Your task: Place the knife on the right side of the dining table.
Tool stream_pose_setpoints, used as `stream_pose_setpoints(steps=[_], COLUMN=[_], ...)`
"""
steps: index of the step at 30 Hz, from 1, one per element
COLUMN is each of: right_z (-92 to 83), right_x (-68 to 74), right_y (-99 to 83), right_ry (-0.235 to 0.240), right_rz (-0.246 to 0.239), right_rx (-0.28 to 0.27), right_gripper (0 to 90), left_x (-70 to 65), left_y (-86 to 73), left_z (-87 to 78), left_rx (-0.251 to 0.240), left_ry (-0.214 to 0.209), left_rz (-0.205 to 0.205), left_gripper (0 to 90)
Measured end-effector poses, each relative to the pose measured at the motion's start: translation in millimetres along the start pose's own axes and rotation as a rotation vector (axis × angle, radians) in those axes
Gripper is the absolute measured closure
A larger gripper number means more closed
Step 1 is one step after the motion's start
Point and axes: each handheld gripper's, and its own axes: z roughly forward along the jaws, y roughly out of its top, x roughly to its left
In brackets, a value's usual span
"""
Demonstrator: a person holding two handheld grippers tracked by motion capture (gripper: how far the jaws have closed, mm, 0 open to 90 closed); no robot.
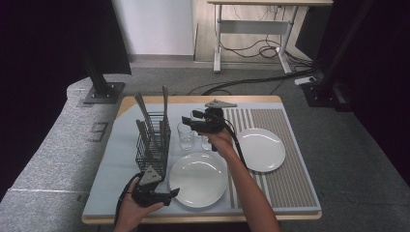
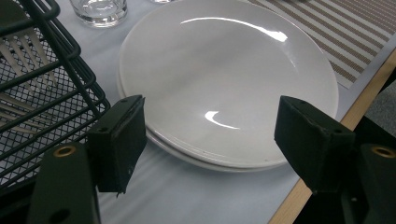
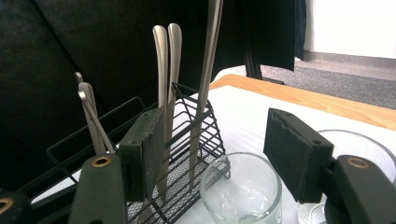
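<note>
The drinking glass [image 1: 185, 136] stands near the middle of the tabletop [image 1: 116, 169], just right of the black wire cutlery basket [image 1: 153, 145] and beyond the near white plate [image 1: 198, 179]. No brand, label or writing can be read on any of these things. The right hand-held gripper [image 1: 186, 120] hangs just above this glass, and a second glass [image 3: 359, 154] stands close beside it on the right. In the right gripper view the jaws are spread, with nothing between them, and the glass [image 3: 242, 193] lies below the gap. The right forearm comes in from the near edge and goes diagonally over the plate, and the gripper points to the left, toward the basket with its upright cutlery [image 3: 167, 74].

The left hand-held gripper [image 1: 175, 192] rests low at the near left corner, beside the basket, and points right at the rim of the near plate [image 2: 224, 79]. Its jaws are also spread and hold nothing. A second white plate [image 1: 261, 149] lies farther right, partly on the striped placemat [image 1: 285, 164].
</note>
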Motion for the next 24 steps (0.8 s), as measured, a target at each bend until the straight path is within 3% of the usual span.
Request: stream_pose_setpoints(steps=[24], right_z=[23.6], right_x=[-0.2], right_y=[10.5], right_ry=[-0.005], right_rz=[0.003], right_rx=[0.016], right_gripper=[40.5], left_x=[-1.0], left_y=[0.2], left_z=[-0.9], left_rx=[-0.001], left_ry=[-0.012], left_rz=[0.003], left_gripper=[25.5])
